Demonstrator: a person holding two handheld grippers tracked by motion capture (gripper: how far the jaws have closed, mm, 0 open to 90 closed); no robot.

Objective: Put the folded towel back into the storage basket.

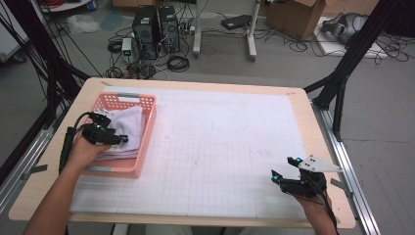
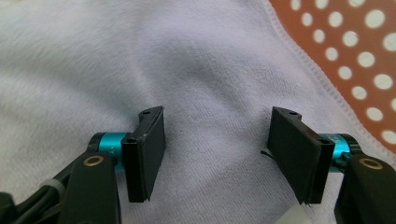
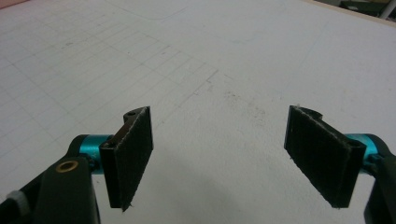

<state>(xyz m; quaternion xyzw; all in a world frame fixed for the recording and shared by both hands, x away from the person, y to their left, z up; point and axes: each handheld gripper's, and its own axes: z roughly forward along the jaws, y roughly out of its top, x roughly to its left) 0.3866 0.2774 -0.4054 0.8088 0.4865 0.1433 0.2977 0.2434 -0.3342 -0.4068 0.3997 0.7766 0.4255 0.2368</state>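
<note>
Two grippers are in my hands. At the left of the high view my left gripper (image 1: 108, 133) sits over the white towel (image 1: 128, 128), which lies folded inside the pink basket (image 1: 148, 125) on the left part of the bench (image 1: 293, 105). Through the left gripper view I see the jaws standing apart with nothing pinched between them; the towel (image 2: 196, 70) spreads soft and rumpled behind and below them, and its stitched hem runs down the upper right of the frame against the basket's perforated orange-pink floor (image 2: 369, 51). Whether the jaw tips touch the cloth I cannot tell.

My right gripper (image 1: 288, 172) is at the lower right of the high view, well apart from the basket, above the white gridded mat (image 1: 220, 147) that covers the bench. In the right gripper view its jaws are wide apart and hold nothing, with the mat (image 3: 219, 60) beyond them.
</note>
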